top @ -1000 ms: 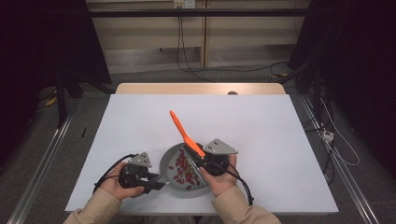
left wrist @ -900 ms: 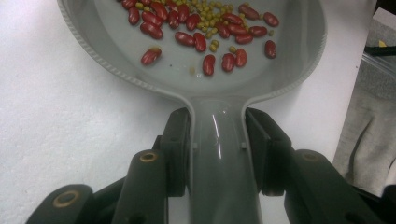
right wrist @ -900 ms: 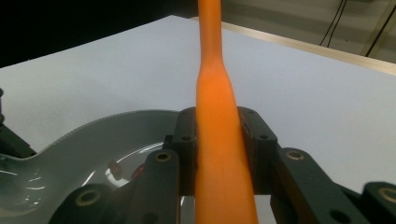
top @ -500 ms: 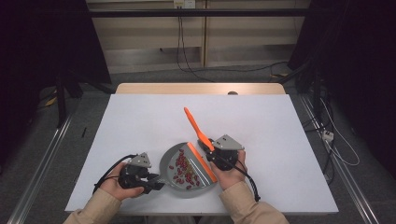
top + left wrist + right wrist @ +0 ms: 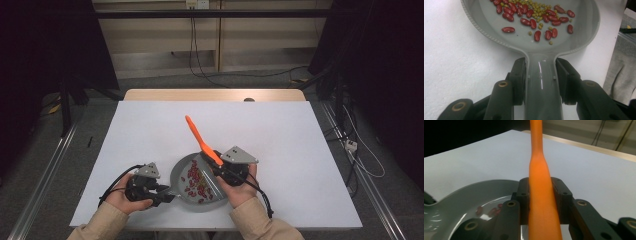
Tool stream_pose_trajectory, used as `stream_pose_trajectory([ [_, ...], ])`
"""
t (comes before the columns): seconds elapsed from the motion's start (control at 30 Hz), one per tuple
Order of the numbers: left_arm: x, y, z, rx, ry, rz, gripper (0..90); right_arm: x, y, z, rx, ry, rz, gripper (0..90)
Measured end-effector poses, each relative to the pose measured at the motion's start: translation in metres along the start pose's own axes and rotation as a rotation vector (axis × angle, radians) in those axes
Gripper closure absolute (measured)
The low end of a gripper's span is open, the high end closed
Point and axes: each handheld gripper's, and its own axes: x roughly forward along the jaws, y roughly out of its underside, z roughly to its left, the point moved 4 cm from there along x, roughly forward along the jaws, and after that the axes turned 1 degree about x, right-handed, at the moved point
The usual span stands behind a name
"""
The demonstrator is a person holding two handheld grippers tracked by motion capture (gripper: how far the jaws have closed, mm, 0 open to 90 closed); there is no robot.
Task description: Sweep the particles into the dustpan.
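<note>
Resting on the white table (image 5: 150, 130), the grey pan (image 5: 181, 176) lies near the person's edge, its handle (image 5: 541, 82) clamped between the left gripper's (image 5: 159, 194) jaws and pointing left. The right gripper (image 5: 216, 172) grips an orange spatula (image 5: 200, 140) whose long axis slants up and away from the pan toward the far-left. Red beans (image 5: 531, 23) and small green ones (image 5: 537, 8) lie just beneath and left of it.

Beans (image 5: 534, 18) in the pan (image 5: 176, 175) between your grippers, its handle (image 5: 541, 82) in your left gripper (image 5: 161, 194), spatula (image 5: 200, 140) slanting away from your right gripper (image 5: 220, 172)
</note>
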Motion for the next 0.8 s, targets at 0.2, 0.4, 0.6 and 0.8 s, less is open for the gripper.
stream_pose_trajectory([
  [0.2, -0.005, 0.002, 0.001, -0.003, -0.005, -0.013, 59.4, -0.007, 0.004, -0.025, -0.01, 0.091, 0.022, 71.1],
  [0.4, -0.005, 0.0, 0.0, 0.002, -0.012, 0.008, 62.6, -0.005, 0.018, -0.031, -0.006, 0.11, 0.047, 71.1],
  [0.6, -0.004, -0.001, 0.0, -0.001, -0.001, 0.001, 62.7, -0.001, 0.015, 0.0, 0.018, 0.019, 0.039, 71.0],
  [0.8, -0.003, 0.0, 0.0, 0.003, -0.005, -0.011, 62.0, -0.002, 0.001, 0.004, 0.024, -0.018, -0.01, 71.1],
])
